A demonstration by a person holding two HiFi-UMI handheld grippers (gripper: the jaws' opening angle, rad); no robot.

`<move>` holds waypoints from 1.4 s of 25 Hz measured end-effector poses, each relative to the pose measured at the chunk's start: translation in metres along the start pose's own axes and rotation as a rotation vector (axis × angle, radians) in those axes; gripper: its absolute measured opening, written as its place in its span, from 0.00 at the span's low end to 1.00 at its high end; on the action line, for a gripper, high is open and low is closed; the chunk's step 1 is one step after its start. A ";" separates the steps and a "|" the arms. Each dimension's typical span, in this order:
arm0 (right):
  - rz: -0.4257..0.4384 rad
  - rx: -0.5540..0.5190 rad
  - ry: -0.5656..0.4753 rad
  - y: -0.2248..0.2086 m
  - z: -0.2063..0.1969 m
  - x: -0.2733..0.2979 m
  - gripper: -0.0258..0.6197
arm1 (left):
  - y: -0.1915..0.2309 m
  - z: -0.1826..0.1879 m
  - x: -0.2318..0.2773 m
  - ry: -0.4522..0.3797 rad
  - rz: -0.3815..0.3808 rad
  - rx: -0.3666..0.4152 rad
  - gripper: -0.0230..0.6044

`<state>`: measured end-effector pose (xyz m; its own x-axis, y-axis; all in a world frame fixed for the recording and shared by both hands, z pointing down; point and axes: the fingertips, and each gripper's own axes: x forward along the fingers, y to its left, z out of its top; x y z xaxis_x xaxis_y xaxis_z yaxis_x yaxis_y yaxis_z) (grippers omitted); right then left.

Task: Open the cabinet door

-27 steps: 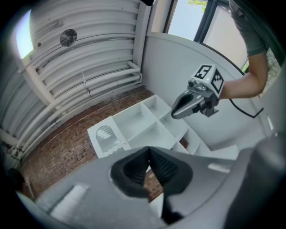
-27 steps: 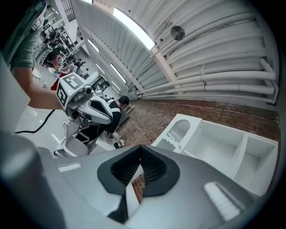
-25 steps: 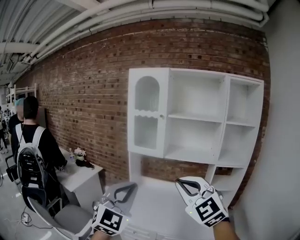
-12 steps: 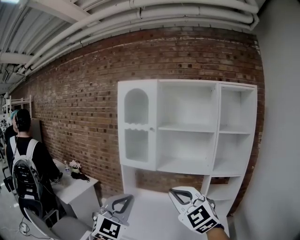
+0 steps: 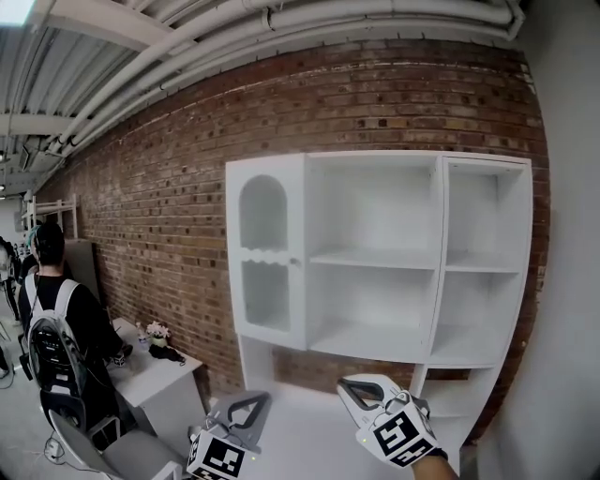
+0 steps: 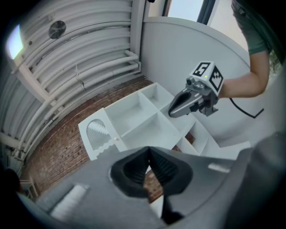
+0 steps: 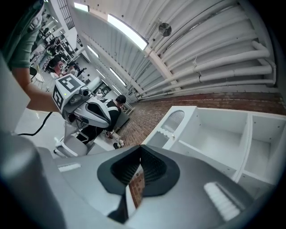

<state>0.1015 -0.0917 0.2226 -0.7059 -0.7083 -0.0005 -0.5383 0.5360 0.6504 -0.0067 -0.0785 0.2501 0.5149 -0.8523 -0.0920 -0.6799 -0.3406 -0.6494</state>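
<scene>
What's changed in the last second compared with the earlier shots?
The cabinet now looks larger and nearer in the head view, so the camera has come closer to it. Nothing was taken hold of or let go. The left gripper and right gripper stay shut and empty, low in view, and the door is still closed.

White desk [image 5: 174, 376] carries flowers [image 5: 157, 330]; dark object [image 5: 170, 353].

I get bright, even white light from the ceiling light strips [image 7: 127, 33] (one glares in the head view's top-left corner). The cabinet [image 5: 375, 253] holds soft shadows. Fisheye bends the pipes [image 5: 281, 23]. Both gripper views darken at the corners, with a blurred foreground.
</scene>
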 end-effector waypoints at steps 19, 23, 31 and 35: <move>0.053 0.057 -0.005 -0.017 -0.058 0.057 0.05 | 0.009 -0.047 0.059 0.060 0.002 -0.005 0.04; 0.036 0.051 0.014 -0.021 -0.059 0.080 0.05 | 0.029 -0.060 0.069 0.035 -0.008 -0.012 0.04; -0.017 0.042 0.058 -0.031 -0.061 0.126 0.05 | 0.067 -0.088 0.093 -0.011 -0.045 -0.021 0.04; -0.030 0.042 0.079 -0.029 -0.063 0.146 0.05 | 0.082 -0.103 0.102 -0.039 -0.064 -0.027 0.04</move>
<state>0.0433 -0.2395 0.2520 -0.6516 -0.7575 0.0412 -0.5790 0.5316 0.6181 -0.0634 -0.2342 0.2650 0.5774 -0.8125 -0.0808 -0.6587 -0.4051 -0.6340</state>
